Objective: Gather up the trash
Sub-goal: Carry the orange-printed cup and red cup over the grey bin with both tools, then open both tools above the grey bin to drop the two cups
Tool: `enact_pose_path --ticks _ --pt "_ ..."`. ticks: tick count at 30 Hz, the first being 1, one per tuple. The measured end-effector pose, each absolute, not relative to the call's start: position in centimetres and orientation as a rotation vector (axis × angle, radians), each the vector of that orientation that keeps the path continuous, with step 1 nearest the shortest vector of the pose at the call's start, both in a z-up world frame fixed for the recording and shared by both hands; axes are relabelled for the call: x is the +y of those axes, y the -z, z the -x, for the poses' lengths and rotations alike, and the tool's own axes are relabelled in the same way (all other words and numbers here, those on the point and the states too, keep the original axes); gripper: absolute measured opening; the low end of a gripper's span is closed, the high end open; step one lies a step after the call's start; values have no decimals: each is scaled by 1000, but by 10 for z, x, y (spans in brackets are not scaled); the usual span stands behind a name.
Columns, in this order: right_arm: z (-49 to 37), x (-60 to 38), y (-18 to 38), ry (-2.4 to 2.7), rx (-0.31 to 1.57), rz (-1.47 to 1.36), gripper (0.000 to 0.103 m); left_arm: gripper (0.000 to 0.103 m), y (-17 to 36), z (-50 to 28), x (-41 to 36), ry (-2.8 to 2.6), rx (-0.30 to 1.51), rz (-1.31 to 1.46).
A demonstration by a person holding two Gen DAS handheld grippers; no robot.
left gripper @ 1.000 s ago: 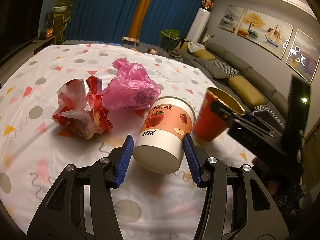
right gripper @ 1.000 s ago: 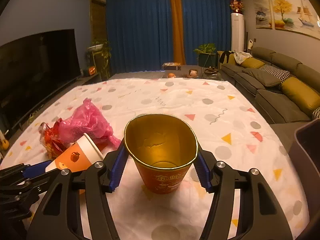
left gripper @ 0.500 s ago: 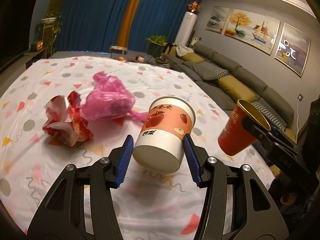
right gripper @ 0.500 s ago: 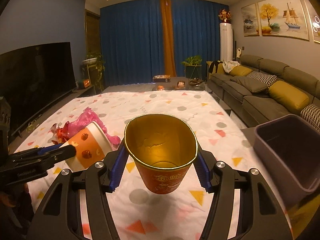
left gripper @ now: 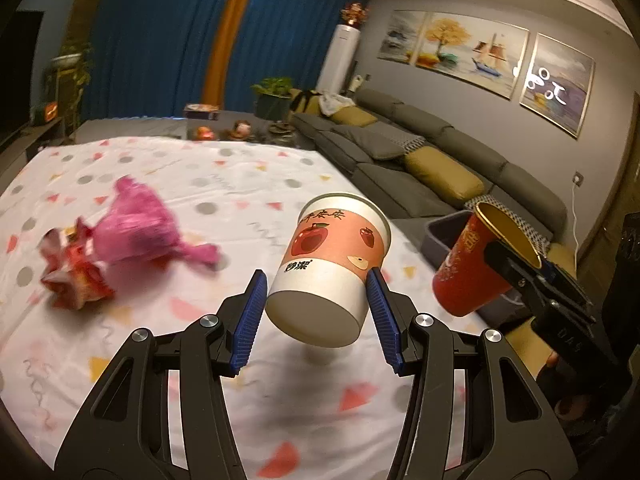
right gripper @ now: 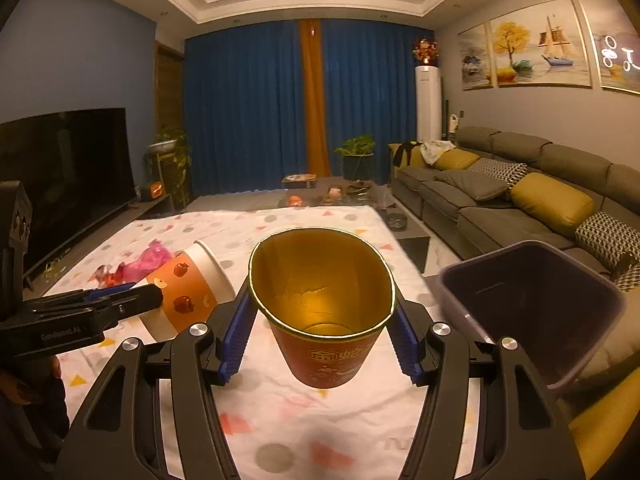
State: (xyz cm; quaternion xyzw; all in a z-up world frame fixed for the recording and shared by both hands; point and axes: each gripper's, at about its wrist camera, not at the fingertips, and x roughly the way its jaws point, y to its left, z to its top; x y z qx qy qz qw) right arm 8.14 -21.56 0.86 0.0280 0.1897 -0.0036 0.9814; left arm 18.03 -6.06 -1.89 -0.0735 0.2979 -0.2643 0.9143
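My left gripper (left gripper: 316, 312) is shut on a white paper cup with an apple print (left gripper: 332, 264), held tilted above the table; the same cup (right gripper: 184, 292) shows at the left of the right wrist view. My right gripper (right gripper: 318, 334) is shut on a red paper cup with a gold inside (right gripper: 320, 308), also lifted off the table; in the left wrist view that red cup (left gripper: 476, 264) hangs at the right. A crumpled pink plastic bag (left gripper: 136, 228) and a red and white wrapper (left gripper: 72, 276) lie on the tablecloth at the left. A dark purple bin (right gripper: 532, 304) stands off the table's right edge.
The table (left gripper: 200, 184) wears a white cloth with coloured dots and triangles. A grey sofa with yellow cushions (right gripper: 532, 200) runs along the right wall. A television (right gripper: 64, 176) stands at the left. A low table with small items (right gripper: 332, 192) sits beyond the far edge.
Both grippers have risen and swung right with their cups. The bin has come into view and grown larger at the right. The bag and wrapper stay on the table.
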Motion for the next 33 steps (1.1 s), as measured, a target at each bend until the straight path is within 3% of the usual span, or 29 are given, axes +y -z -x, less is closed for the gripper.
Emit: enact_pose_path --ticks 11,20,33 --pt "-71 -311 -19 186 328 -89 60 50 -13 -186 -182 703 585 118" --pt "-71 -380 -2 299 348 -145 60 50 -1 -208 -283 799 616 90" --pt "-76 -411 22 322 383 -172 60 50 27 -226 -340 833 685 53"
